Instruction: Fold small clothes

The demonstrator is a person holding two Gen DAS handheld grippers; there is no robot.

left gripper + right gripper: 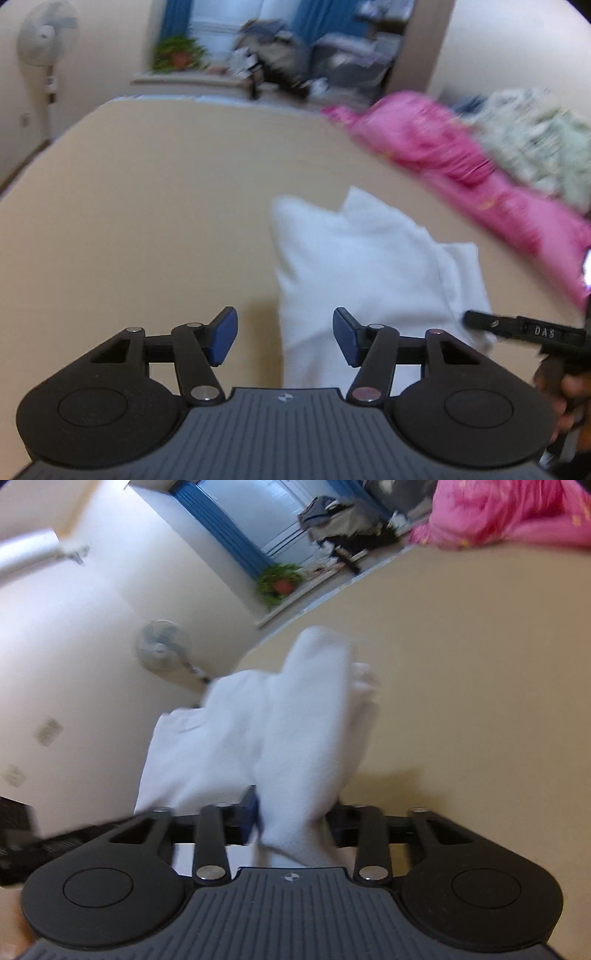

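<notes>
A small white garment [362,266] lies on the beige table [147,206], partly lifted at its right side. My left gripper [284,338] is open and empty, with its blue pads just above the garment's near edge. My right gripper [291,816] is shut on a bunched fold of the white garment [295,731] and holds it up off the table; the view is tilted. The right gripper's finger [524,328] shows at the garment's right edge in the left wrist view.
A pink cloth [461,158] and a pale greenish cloth [535,140] are piled at the table's far right. Beyond the table's far edge are a window ledge with a potted plant [177,55], clutter, and a standing fan [48,33].
</notes>
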